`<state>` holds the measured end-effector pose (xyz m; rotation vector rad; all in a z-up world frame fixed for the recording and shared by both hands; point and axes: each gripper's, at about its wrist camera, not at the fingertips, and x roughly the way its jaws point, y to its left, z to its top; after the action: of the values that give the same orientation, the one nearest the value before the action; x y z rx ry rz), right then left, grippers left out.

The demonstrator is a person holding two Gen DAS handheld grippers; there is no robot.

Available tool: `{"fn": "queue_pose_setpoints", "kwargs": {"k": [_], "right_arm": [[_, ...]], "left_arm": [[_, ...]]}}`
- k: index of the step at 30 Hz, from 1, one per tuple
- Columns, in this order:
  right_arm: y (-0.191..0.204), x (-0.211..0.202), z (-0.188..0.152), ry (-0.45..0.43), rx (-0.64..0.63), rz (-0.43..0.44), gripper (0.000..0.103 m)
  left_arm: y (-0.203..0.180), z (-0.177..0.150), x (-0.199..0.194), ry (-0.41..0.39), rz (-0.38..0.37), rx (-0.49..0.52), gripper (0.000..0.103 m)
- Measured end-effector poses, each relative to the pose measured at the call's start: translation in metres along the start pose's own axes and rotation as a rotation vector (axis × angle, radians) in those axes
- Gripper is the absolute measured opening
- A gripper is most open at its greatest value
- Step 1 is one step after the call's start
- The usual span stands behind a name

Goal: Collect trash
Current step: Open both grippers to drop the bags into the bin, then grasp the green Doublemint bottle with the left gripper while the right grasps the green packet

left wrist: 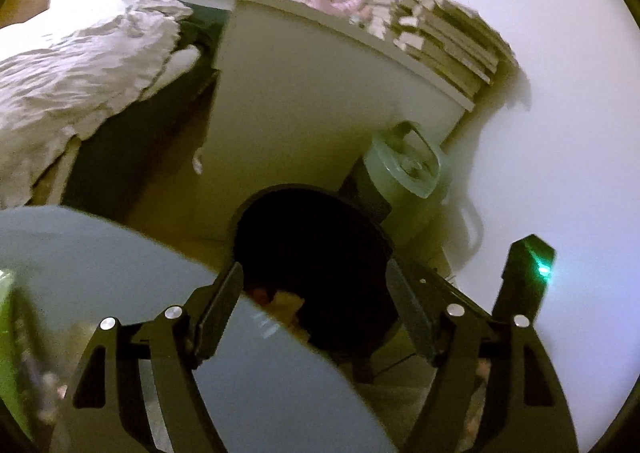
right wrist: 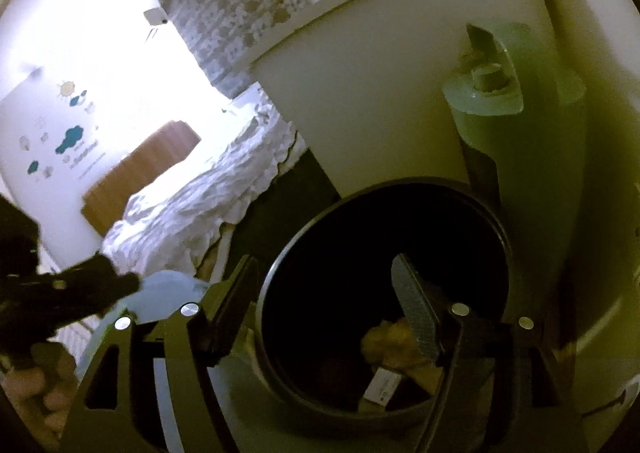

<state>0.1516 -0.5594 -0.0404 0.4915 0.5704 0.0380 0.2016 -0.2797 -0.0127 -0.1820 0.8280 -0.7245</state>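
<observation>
1. The right gripper (right wrist: 324, 293) hangs over the mouth of a dark round trash bin (right wrist: 472, 197), pointing down into it. Its jaws stand spread apart with nothing between them; one finger is outside the bin's rim and the other is over its opening.

2. The left gripper (left wrist: 316, 285) also has its jaws spread and empty. It looks across a pale round lid or tabletop (left wrist: 120, 253) toward the same bin (left wrist: 316, 237), which sits just beyond that pale edge. In the right wrist view this gripper shows as a dark blurred shape at the left edge.

3. Inside the bin, near the bottom, lies trash: a crumpled yellowish piece (right wrist: 390, 337), a small white wrapper or card (right wrist: 382, 385), and something reddish that is too dark to name. The left wrist view catches a glimpse of the same orange and yellow scraps.

4. Judging from the empty, released jaws over a bin that already holds rubbish, a drop into the bin looks done for both hands.

5. Around the bin: a white cabinet (left wrist: 304, 101) stands behind it, with a pale green canister with a handled lid (left wrist: 404, 169) beside it against the wall. A stack of books or papers (left wrist: 448, 41) rests on the cabinet top. A bed with rumpled white bedding (right wrist: 208, 197) lies farther off.

6. What is left is unclear. A small white scrap (left wrist: 197, 163) shows on the floor near the cabinet's foot; it may be trash to fetch. No other loose litter is plainly visible.
</observation>
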Motion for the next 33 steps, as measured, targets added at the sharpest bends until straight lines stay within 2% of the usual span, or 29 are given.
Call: {"fn": "queue_pose_setpoints", "kwargs": {"k": [4,8,10,13,15,19,22,23,25,28,29,33], "right_arm": [[0.011,0.007,-0.008,0.036,-0.036,0.004,0.07],[0.032,0.011,-0.02,0.075,-0.092,0.027,0.074],[0.046,0.012,-0.027,0.103,-0.127,0.057,0.074],[0.071,0.012,-0.036,0.146,-0.158,0.111,0.077],[0.105,0.008,-0.042,0.175,-0.194,0.173,0.082],[0.197,0.002,-0.045,0.233,-0.33,0.222,0.084],[0.259,0.006,-0.044,0.283,-0.423,0.246,0.084],[0.283,0.014,-0.047,0.331,-0.446,0.258,0.084],[0.313,0.03,-0.054,0.398,-0.484,0.251,0.084],[0.351,0.059,-0.073,0.477,-0.548,0.195,0.084],[0.36,0.073,-0.08,0.506,-0.561,0.153,0.084],[0.369,0.112,-0.099,0.566,-0.569,0.02,0.084]], "left_arm": [[0.033,-0.01,-0.048,-0.037,0.051,-0.046,0.076],[0.084,-0.036,-0.108,-0.061,0.161,-0.075,0.076],[0.105,-0.049,-0.128,-0.047,0.205,-0.074,0.076],[0.138,-0.074,-0.148,0.014,0.293,-0.043,0.075],[0.153,-0.084,-0.149,0.056,0.333,-0.021,0.073],[0.172,-0.096,-0.137,0.123,0.339,0.012,0.066],[0.183,-0.098,-0.125,0.154,0.343,0.026,0.055],[0.185,-0.099,-0.125,0.141,0.351,0.044,0.052],[0.188,-0.1,-0.124,0.139,0.361,0.06,0.047],[0.193,-0.098,-0.124,0.126,0.353,0.047,0.035],[0.193,-0.1,-0.125,0.122,0.35,0.042,0.031],[0.199,-0.106,-0.136,0.101,0.336,0.001,0.031]]}}
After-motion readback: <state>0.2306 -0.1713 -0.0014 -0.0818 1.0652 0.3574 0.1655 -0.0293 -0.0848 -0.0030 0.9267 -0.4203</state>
